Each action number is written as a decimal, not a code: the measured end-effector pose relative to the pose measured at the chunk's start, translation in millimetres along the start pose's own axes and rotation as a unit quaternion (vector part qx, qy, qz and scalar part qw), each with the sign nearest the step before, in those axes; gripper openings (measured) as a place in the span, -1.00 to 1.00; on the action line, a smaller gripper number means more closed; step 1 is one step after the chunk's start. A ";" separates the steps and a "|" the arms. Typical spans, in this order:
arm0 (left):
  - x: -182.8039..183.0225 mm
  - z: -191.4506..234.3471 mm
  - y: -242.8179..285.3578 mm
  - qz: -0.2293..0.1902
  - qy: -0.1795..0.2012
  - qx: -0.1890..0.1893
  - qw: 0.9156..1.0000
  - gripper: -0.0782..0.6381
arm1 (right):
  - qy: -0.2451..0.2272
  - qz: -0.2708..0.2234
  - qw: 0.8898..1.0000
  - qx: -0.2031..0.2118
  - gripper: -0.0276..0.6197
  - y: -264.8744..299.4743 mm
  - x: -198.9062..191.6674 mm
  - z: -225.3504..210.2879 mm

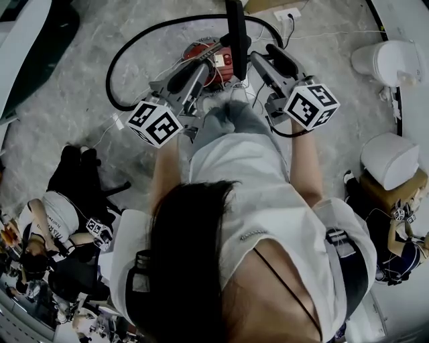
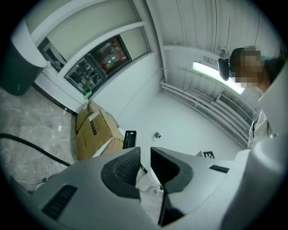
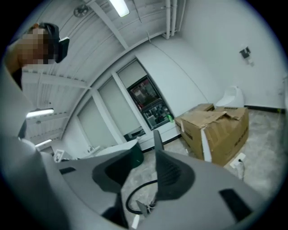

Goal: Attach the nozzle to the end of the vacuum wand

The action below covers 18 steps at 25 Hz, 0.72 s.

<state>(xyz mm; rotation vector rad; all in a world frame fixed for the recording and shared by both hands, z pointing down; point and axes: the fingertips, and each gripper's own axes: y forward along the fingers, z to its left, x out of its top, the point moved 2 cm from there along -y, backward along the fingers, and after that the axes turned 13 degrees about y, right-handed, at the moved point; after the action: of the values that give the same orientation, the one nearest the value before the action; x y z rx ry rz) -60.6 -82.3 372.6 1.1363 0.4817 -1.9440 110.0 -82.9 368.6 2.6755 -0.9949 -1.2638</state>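
A black vacuum wand stands upright over the red vacuum body, and its black hose loops across the floor. I cannot pick out a nozzle in any view. My left gripper reaches toward the wand's foot from the left; in the left gripper view its jaws stand a narrow gap apart with nothing between them. My right gripper comes in from the right. Its jaws are open and empty, with a loop of hose on the floor behind the gap.
A cardboard box sits by the wall, seen too as the box. White bins stand at the right. People sit on the floor at left and right. A power strip lies beyond the vacuum.
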 end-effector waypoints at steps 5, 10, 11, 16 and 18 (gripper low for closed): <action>5.9 -5.0 -3.6 -0.027 -0.014 0.008 1.000 -0.78 | -0.035 0.005 0.999 -0.031 -0.61 1.1 -3.6 4.8; 9.6 -10.9 -3.5 -0.020 0.011 0.020 1.000 -0.78 | -0.042 -0.002 0.997 -0.060 -0.86 3.2 -7.4 12.4; 6.6 -8.3 -3.3 -0.011 0.014 0.033 0.999 -0.78 | -0.035 -0.001 0.997 -0.064 -0.87 4.3 -10.2 14.8; -2.3 -0.4 -6.6 0.031 0.044 0.102 0.993 -0.78 | -0.054 0.004 0.995 -0.087 -0.87 9.9 -27.4 26.7; -6.5 3.0 -7.5 0.055 0.071 0.135 0.987 -0.78 | -0.074 0.017 0.992 -0.101 -0.87 12.3 -34.8 26.6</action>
<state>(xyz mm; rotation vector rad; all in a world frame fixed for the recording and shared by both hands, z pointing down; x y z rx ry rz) -66.5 -76.8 379.2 1.4498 0.2280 -1.8780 68.5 -67.0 378.1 2.4339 -0.8689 -1.4856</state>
